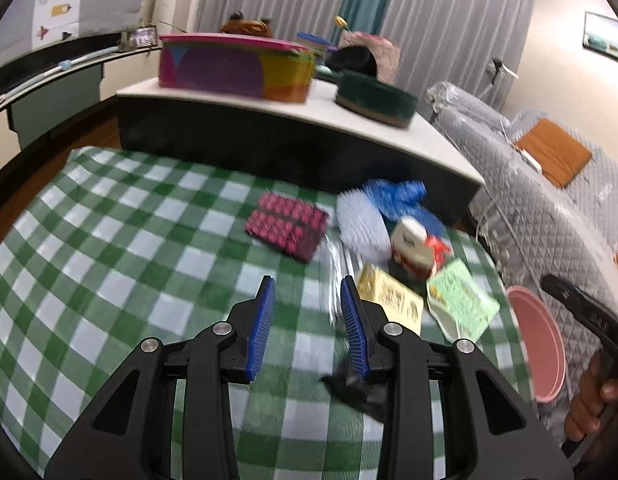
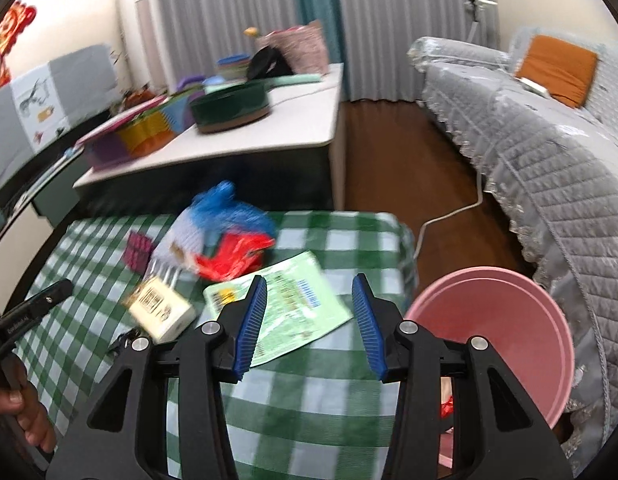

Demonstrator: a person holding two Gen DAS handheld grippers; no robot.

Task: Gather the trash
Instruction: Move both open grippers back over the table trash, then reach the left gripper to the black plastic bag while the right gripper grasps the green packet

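My left gripper (image 1: 307, 288) and right gripper (image 2: 309, 286) hover, fingers spread and empty, over the checked counter (image 1: 109, 240); green packet (image 2: 293, 304), perhaps blurred, at twelve o'clock; pink bin (image 2: 509, 320) at three.

A home living room: sofa (image 2: 549, 148) under a quilted grey cover with an orange cushion (image 2: 557, 68), long grey curtains (image 2: 237, 12) behind it, wooden floor (image 2: 401, 160) in front, low table (image 2: 89, 248) in green checked cloth nearby.

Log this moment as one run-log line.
left gripper: open, empty | right gripper: open above green packet | pink bin: beside table
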